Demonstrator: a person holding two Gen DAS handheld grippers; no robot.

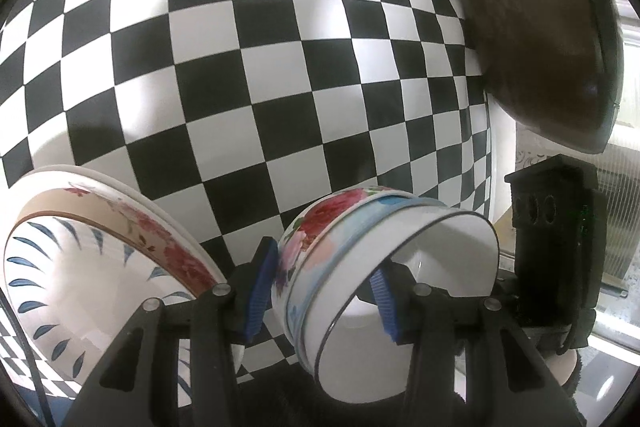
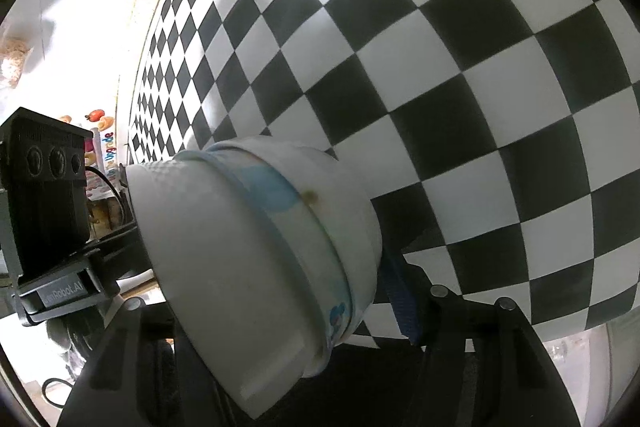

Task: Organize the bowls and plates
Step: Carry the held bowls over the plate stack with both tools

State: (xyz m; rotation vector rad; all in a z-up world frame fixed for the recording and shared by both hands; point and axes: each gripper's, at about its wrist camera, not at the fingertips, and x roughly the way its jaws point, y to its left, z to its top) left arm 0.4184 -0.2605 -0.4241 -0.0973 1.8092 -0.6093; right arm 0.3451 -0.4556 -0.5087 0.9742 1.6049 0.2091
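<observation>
A nested stack of bowls [image 1: 332,255], floral outside, blue in the middle, white inside, hangs tilted over the chequered tablecloth [image 1: 280,67]. My left gripper [image 1: 324,297] is shut on its wall, one blue pad [image 1: 262,291] on the floral outside and the other inside the white bowl. In the right wrist view the same stack of bowls [image 2: 248,247] fills the space between the fingers of my right gripper [image 2: 320,287]. Its one visible pad [image 2: 404,303] lies against the outer bowl's rim; the other finger is hidden. A stack of plates [image 1: 80,267] lies at the lower left.
A dark brown wok [image 1: 540,47] sits at the table's far right edge. The right gripper's black housing [image 1: 556,235] stands close beside the bowls. The left gripper's housing [image 2: 44,187] shows at the left, with packets and clutter behind it. The tablecloth [image 2: 440,107] stretches ahead.
</observation>
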